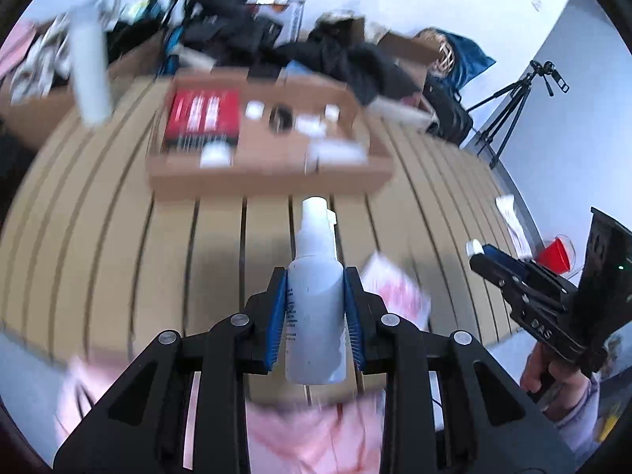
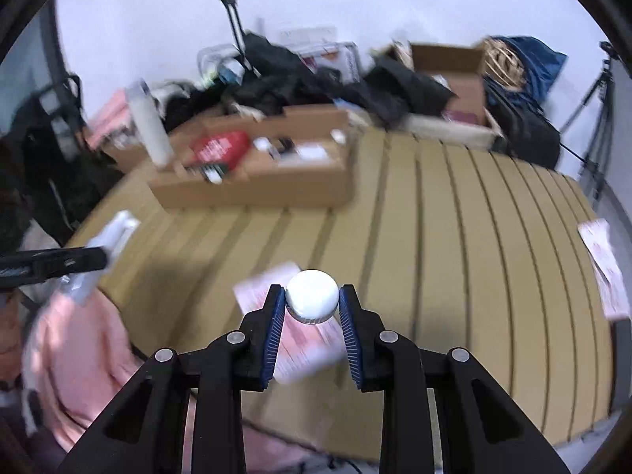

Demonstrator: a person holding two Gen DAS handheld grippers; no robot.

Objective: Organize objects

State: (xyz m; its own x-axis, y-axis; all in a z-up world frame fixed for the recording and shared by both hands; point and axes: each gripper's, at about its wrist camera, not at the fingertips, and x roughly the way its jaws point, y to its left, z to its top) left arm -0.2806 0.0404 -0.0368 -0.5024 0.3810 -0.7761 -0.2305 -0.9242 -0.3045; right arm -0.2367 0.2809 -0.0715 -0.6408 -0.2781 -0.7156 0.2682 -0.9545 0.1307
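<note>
My left gripper (image 1: 316,276) is shut on a white spray bottle (image 1: 316,308), which stands upright between the blue pads above the slatted wooden table (image 1: 221,245). My right gripper (image 2: 312,296) is shut on a small round white jar (image 2: 312,294), held above a pink leaflet (image 2: 304,343). In the left wrist view the right gripper (image 1: 476,252) shows at the right edge in a person's hand, with the white jar (image 1: 473,245) at its tip. In the right wrist view the left gripper (image 2: 59,264) and its spray bottle (image 2: 116,231) show at the left.
An open cardboard box (image 1: 272,173) at the table's far side holds a red packet (image 1: 203,116) and several small white items. A tall white cylinder (image 1: 91,75) stands left of it. Dark bags and boxes pile up behind. A tripod (image 1: 513,106), a red funnel (image 1: 555,256), another leaflet (image 2: 604,268) and pink cloth (image 2: 79,355) are around.
</note>
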